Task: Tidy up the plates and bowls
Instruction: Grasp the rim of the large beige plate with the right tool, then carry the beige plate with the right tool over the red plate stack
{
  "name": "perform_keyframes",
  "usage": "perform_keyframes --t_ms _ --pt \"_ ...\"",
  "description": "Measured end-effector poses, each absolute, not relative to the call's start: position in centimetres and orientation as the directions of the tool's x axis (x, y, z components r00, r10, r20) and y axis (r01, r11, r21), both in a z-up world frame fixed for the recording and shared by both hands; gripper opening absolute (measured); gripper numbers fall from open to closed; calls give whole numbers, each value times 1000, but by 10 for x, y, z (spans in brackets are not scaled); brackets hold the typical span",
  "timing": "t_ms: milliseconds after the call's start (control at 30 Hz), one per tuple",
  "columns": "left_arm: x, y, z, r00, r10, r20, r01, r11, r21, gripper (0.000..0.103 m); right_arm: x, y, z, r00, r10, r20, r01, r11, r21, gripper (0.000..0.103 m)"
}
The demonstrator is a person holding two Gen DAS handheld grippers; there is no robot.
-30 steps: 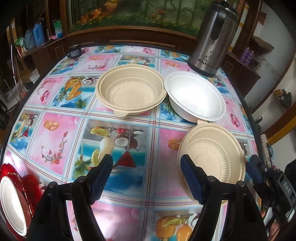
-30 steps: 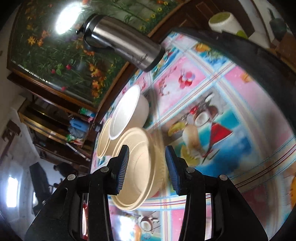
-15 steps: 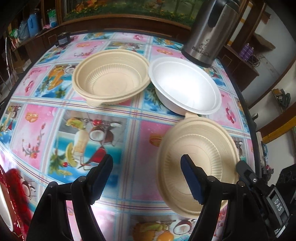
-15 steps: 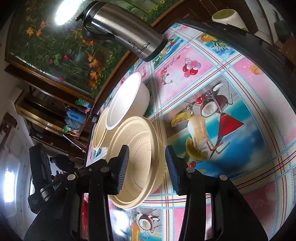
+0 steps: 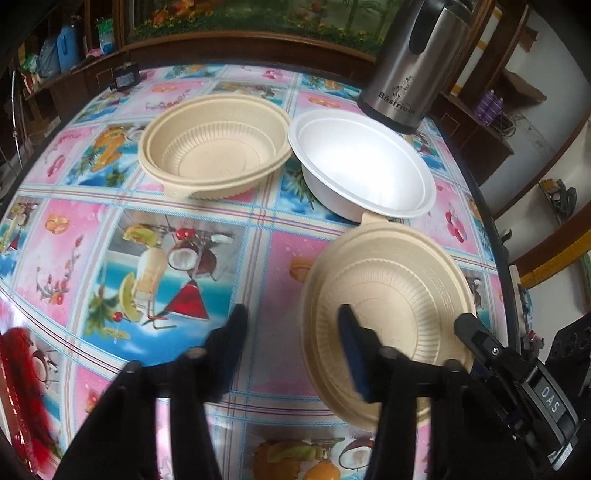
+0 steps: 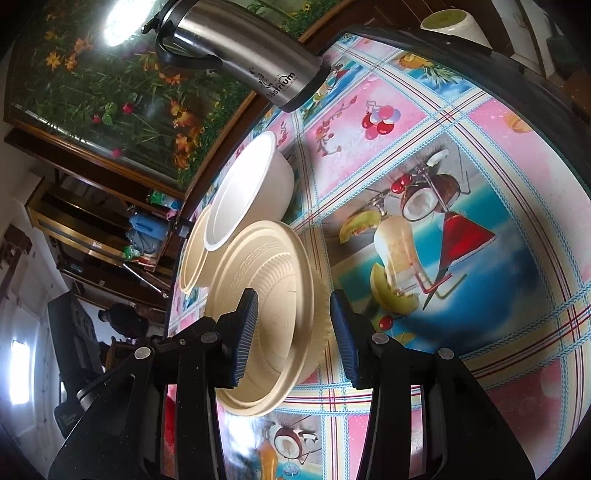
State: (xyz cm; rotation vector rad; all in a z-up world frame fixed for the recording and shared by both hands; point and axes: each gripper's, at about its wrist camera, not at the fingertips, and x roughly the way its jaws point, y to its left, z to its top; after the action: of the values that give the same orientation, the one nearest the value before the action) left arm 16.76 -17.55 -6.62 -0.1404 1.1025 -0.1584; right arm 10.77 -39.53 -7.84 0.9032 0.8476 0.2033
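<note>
My right gripper (image 6: pixel 293 334) pinches the rim of a beige bowl (image 5: pixel 388 317) and holds it tilted near the right edge of the worktop (image 5: pixel 184 258). My left gripper (image 5: pixel 291 343) is closing, one finger against the bowl's near-left rim. Another beige bowl (image 5: pixel 216 146) and a white bowl (image 5: pixel 362 164) sit toward the far edge, rims touching.

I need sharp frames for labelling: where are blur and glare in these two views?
Left wrist view: left tool fingers smeared by motion as its jaws close, red plate blurred, bowls sharp. Right wrist view: sharp overall, blown-out light reflection top left, glare on the tablecloth at the bottom.
</note>
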Motion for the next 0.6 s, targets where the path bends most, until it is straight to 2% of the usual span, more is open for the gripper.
perform_keyframes --t_ms 33,67,100,133,200,333,600 --pt "168 -176 -68 439 -201 -876 61 979 -194 32 108 -394 -78 670 482 -564 178 634 753 40" --pt "168 -176 -70 435 -206 -877 63 978 -198 27 107 -394 -77 674 474 -566 176 641 747 38" --pt "167 -176 -71 431 -213 -877 64 976 -206 18 107 -393 -75 679 465 -568 169 653 738 28" --pt "167 -176 -73 429 -226 -875 63 973 -220 14 107 -391 -74 681 456 -574 160 672 723 20" --pt "166 -174 -73 435 -233 -870 62 971 -229 9 108 -387 -73 675 445 -589 155 694 703 13" --pt "163 -174 -72 448 -227 -865 76 973 -217 9 109 -381 -72 671 427 -606 141 729 670 10" --pt "149 -156 -66 465 -226 -856 72 973 -217 9 100 -364 -64 684 425 -593 85 761 643 10"
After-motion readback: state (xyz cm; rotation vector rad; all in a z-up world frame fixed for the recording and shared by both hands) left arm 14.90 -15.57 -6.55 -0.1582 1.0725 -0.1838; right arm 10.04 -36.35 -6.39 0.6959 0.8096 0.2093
